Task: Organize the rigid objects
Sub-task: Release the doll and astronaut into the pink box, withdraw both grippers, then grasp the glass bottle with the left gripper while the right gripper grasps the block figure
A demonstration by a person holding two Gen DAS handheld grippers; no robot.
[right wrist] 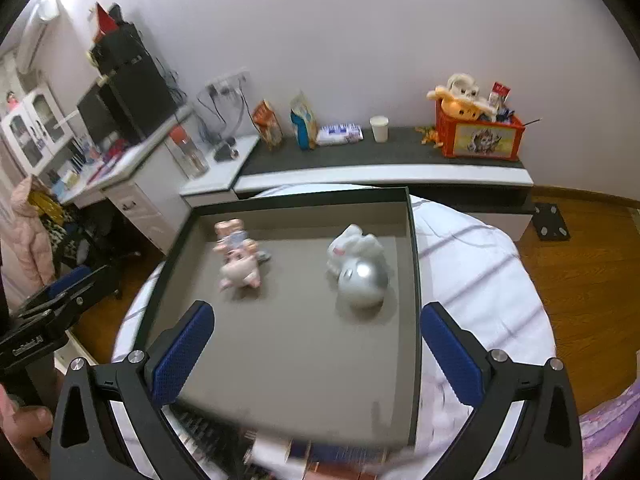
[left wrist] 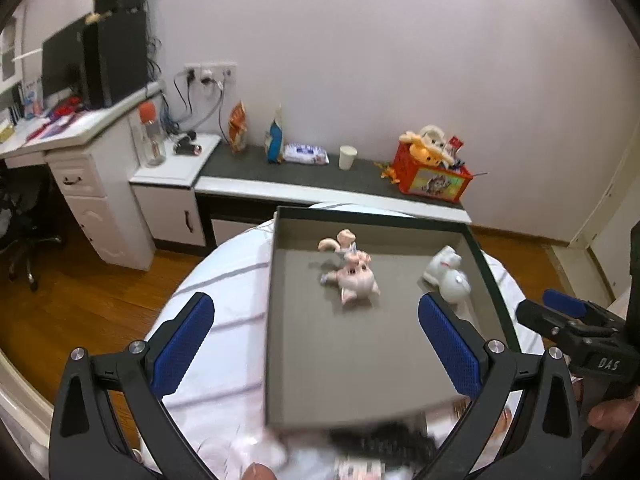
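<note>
A shallow grey tray (left wrist: pixel 400 384) (right wrist: pixel 304 376) lies on a round table under a white striped cloth. In it stand two pink pig figurines (left wrist: pixel 357 278) (right wrist: pixel 239 270), one smaller behind the other, and to their right a white rabbit figurine (left wrist: pixel 443 264) (right wrist: pixel 352 242) against a silver ball-shaped figure (left wrist: pixel 456 286) (right wrist: pixel 364 284). My left gripper (left wrist: pixel 316 312) hangs open above the tray's near left part, nothing between its blue pads. My right gripper (right wrist: pixel 316 320) is open above the tray's near half, also empty; it shows at the right edge of the left wrist view (left wrist: pixel 568 312).
Dark and printed items (left wrist: pixel 384 448) (right wrist: pixel 224 440) lie blurred at the tray's near edge. Behind the table runs a low bench (left wrist: pixel 320 184) with snack bags, a paper cup (left wrist: pixel 347 157) and an orange toy crate (left wrist: pixel 430 176) (right wrist: pixel 480 136). A desk with a monitor stands left.
</note>
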